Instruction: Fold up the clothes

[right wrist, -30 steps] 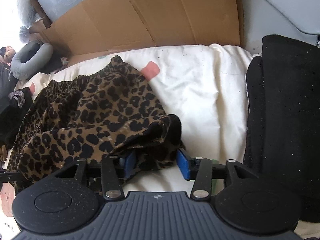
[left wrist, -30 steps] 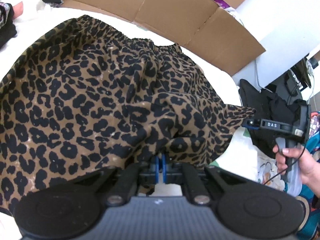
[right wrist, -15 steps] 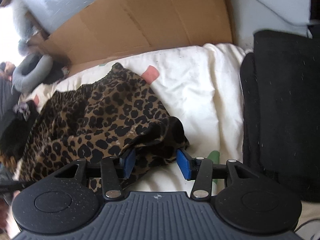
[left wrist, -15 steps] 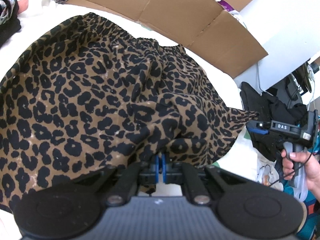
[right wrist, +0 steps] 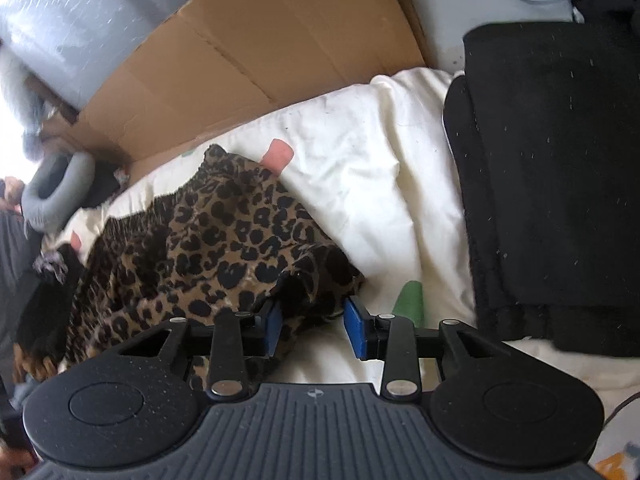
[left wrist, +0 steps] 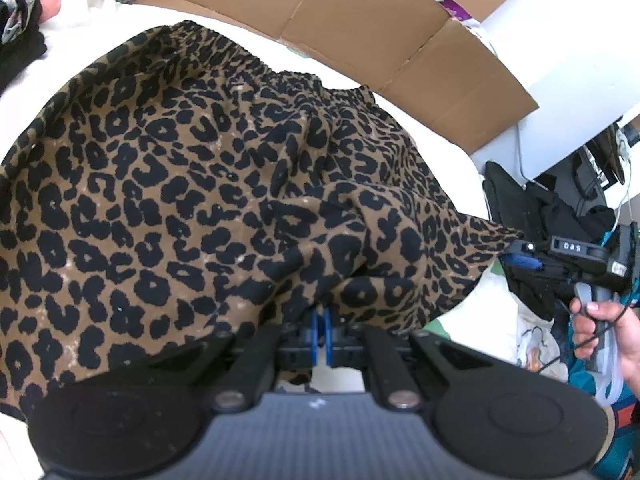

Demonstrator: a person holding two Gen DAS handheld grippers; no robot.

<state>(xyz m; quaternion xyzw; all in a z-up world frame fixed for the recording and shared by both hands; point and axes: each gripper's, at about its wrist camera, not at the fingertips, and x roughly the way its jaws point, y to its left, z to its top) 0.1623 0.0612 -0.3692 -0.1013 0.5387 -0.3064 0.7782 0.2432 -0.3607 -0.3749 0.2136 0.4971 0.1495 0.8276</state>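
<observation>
A leopard-print skirt lies spread on white bedding, its gathered waistband at the far edge. My left gripper is shut on the near hem, its blue pads pinched together on the cloth. In the right wrist view a rumpled corner of the skirt sits between the blue pads of my right gripper. Those jaws are closing, with a gap still showing beside the right pad. The left wrist view shows the right gripper at the skirt's right corner, held by a hand.
Flattened cardboard lines the far side of the bed. A folded black garment lies right of the skirt. A grey neck pillow and dark clothes sit at the far left. More black clothing hangs off the bed's right end.
The right gripper's pads have drawn closer together around the skirt corner, and that view has rolled slightly. The left gripper keeps its hold and has not moved.
</observation>
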